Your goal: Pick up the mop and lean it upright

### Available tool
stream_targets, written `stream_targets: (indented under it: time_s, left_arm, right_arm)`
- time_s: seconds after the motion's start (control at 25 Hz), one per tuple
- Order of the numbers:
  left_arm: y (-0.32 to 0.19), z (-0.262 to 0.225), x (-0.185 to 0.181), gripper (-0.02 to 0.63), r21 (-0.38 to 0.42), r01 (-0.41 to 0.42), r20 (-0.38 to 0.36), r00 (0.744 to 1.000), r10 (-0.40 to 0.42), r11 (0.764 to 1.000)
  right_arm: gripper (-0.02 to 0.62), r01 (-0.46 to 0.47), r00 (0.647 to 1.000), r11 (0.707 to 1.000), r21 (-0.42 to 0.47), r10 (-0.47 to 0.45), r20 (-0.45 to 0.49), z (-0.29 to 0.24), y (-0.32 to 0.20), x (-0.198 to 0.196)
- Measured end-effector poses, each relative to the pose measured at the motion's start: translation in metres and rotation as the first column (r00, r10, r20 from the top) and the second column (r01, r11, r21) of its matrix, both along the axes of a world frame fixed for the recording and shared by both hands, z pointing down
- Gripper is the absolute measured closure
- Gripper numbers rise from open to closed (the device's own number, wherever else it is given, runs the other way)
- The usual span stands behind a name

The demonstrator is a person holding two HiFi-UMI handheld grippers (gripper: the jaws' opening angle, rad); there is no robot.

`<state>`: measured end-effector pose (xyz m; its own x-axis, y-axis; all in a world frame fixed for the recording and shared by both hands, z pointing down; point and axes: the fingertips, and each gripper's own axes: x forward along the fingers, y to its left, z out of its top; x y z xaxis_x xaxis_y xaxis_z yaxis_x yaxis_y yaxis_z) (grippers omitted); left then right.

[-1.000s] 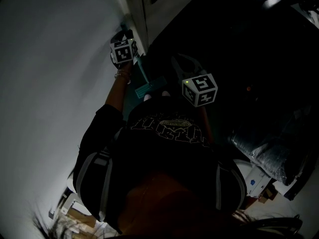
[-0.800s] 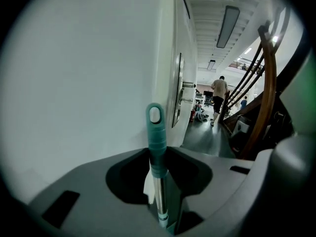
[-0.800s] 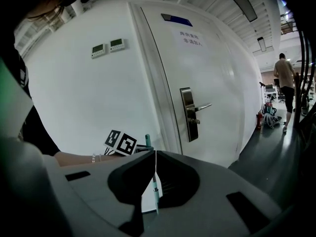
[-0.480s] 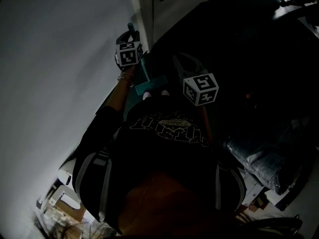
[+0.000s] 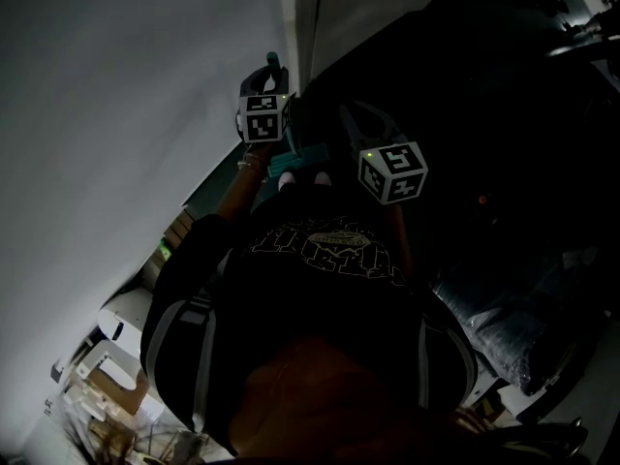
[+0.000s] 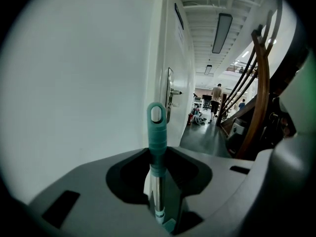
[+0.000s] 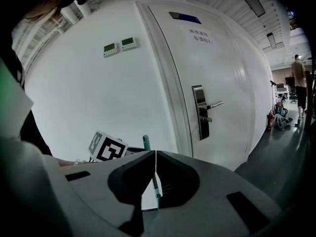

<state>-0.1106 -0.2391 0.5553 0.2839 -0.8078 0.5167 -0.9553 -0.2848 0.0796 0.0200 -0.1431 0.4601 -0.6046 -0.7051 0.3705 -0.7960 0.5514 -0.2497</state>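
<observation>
The mop handle [image 6: 156,127] has a teal grip with a hanging loop on a metal shaft, and it stands upright between the jaws of my left gripper [image 6: 157,154], which is shut on it. In the head view the left gripper [image 5: 268,83] is up by the white wall, the handle's teal top [image 5: 272,63] sticks out above it, and the teal mop head [image 5: 291,163] lies on the floor below. My right gripper [image 5: 355,122] hangs to the right, apart from the mop. Its jaws [image 7: 156,152] meet in a thin line with nothing in them. The right gripper view shows the mop handle [image 7: 145,141] beyond them.
A white wall [image 6: 79,83] and a white door [image 7: 217,73] with a lever handle [image 7: 205,107] are close ahead. A wooden stair rail [image 6: 261,93] rises at the right, with people far down the corridor. Cardboard boxes [image 5: 111,381] lie at lower left, a plastic-wrapped bundle [image 5: 504,318] at right.
The left gripper has carried the mop handle to the right and slightly up in the head view, closer to the door frame. The right gripper has stayed about where it was.
</observation>
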Motion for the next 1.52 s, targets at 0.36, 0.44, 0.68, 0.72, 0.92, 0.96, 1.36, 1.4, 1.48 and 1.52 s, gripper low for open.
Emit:
stream_targets:
  time_s: [0.36,0.44,0.68,0.72,0.92,0.96,1.36,1.4,1.48,1.52]
  left_arm:
    - [0.029,-0.01,0.001,0.456,0.025,-0.004,-0.016,1.0,0.004,1.0]
    - [0.035,-0.012,0.0,0.456,0.027,-0.002,-0.019,1.0,0.003,1.0]
    - [0.054,-0.015,0.001,0.456,0.027,-0.008,-0.023,1.0,0.009,1.0]
    - [0.058,-0.016,0.002,0.456,0.029,-0.011,-0.022,1.0,0.012,1.0]
    - [0.076,-0.02,0.009,0.456,0.034,-0.034,-0.021,0.999,0.034,0.999]
    - [0.079,-0.02,0.011,0.456,0.034,-0.036,-0.023,0.999,0.037,0.999]
    - [0.103,-0.023,0.02,0.456,0.036,-0.044,-0.026,0.999,0.045,0.998]
    - [0.105,-0.023,0.02,0.456,0.037,-0.043,-0.025,0.999,0.044,0.998]
    - [0.106,-0.022,0.02,0.456,0.038,-0.042,-0.021,0.999,0.042,0.998]
    - [0.107,-0.022,0.019,0.456,0.039,-0.041,-0.017,0.999,0.041,0.998]
  right_arm:
    - [0.575,0.037,0.999,0.999,-0.001,-0.037,0.001,0.0,0.007,-0.012]
    - [0.575,0.043,0.999,0.999,-0.001,-0.043,0.001,0.0,0.008,-0.014]
    - [0.575,0.057,0.998,0.998,0.0,-0.057,0.002,0.0,0.008,-0.02]
    - [0.575,0.06,0.998,0.998,0.0,-0.06,0.002,0.0,0.009,-0.02]
    - [0.575,0.069,0.998,0.998,0.0,-0.069,0.005,0.0,0.012,-0.023]
    - [0.575,0.07,0.998,0.998,0.0,-0.07,0.006,0.0,0.012,-0.023]
    - [0.575,0.077,0.997,0.997,-0.003,-0.077,0.012,0.002,0.013,-0.023]
    - [0.575,0.078,0.997,0.997,-0.003,-0.078,0.012,0.003,0.013,-0.023]
    - [0.575,0.081,0.997,0.997,-0.004,-0.081,0.012,0.003,0.013,-0.024]
    - [0.575,0.082,0.997,0.997,-0.005,-0.082,0.012,0.003,0.013,-0.025]
